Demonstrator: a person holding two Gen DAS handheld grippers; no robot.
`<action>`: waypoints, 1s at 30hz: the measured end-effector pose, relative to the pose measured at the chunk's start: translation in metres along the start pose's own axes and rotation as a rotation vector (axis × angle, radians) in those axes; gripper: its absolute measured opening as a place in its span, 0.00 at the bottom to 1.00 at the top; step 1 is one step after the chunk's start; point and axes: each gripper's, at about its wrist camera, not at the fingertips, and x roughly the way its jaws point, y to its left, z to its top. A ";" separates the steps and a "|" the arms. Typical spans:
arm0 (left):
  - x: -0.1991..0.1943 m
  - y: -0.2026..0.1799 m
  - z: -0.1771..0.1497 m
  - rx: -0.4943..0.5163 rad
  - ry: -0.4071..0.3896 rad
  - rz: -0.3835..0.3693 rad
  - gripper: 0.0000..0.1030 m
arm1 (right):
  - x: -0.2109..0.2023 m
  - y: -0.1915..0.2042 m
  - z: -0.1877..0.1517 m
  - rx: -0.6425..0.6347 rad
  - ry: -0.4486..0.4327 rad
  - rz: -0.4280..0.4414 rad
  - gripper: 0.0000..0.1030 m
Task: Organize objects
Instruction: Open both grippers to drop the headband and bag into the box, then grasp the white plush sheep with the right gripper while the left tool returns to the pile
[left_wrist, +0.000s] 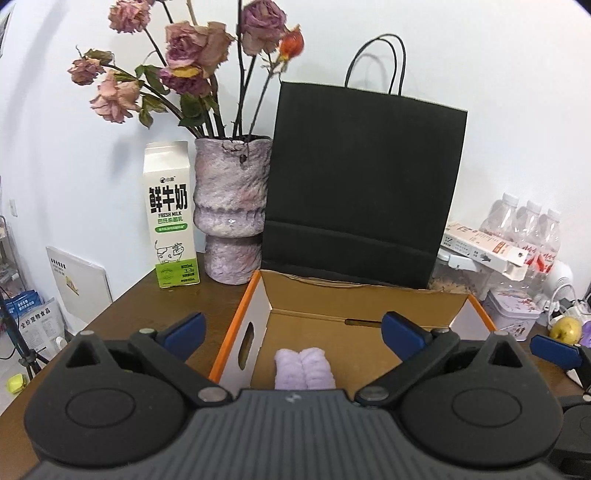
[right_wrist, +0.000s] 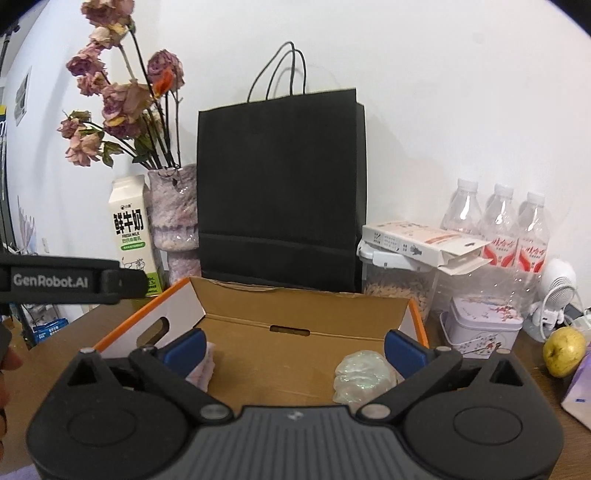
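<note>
An open cardboard box with orange edges (left_wrist: 236, 317) (right_wrist: 207, 299) stands on the brown table. A folded lilac towel (left_wrist: 304, 369) lies on the box floor at its left side, partly hidden behind a blue pad in the right wrist view (right_wrist: 207, 365). A clear iridescent crumpled bundle (right_wrist: 360, 376) lies at the box's right side. My left gripper (left_wrist: 293, 328) hangs open above the towel, with nothing between its pads. My right gripper (right_wrist: 293, 345) is open over the box, the bundle just inside its right pad, untouched.
Behind the box stand a black paper bag (left_wrist: 362, 184), a lilac vase of dried roses (left_wrist: 232, 210) and a milk carton (left_wrist: 171, 218). At the right are water bottles (right_wrist: 498, 229), a white packet (right_wrist: 417, 240), a tin (right_wrist: 484, 326) and a yellow apple (right_wrist: 563, 350).
</note>
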 end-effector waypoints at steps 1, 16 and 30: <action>-0.004 0.002 0.001 -0.002 -0.002 -0.004 1.00 | -0.004 0.000 0.000 -0.003 -0.002 -0.003 1.00; -0.078 0.018 -0.013 0.016 -0.032 -0.058 1.00 | -0.090 0.007 -0.010 -0.018 -0.055 -0.010 1.00; -0.151 0.047 -0.046 0.005 -0.040 -0.103 1.00 | -0.185 0.037 -0.038 -0.029 -0.109 -0.012 1.00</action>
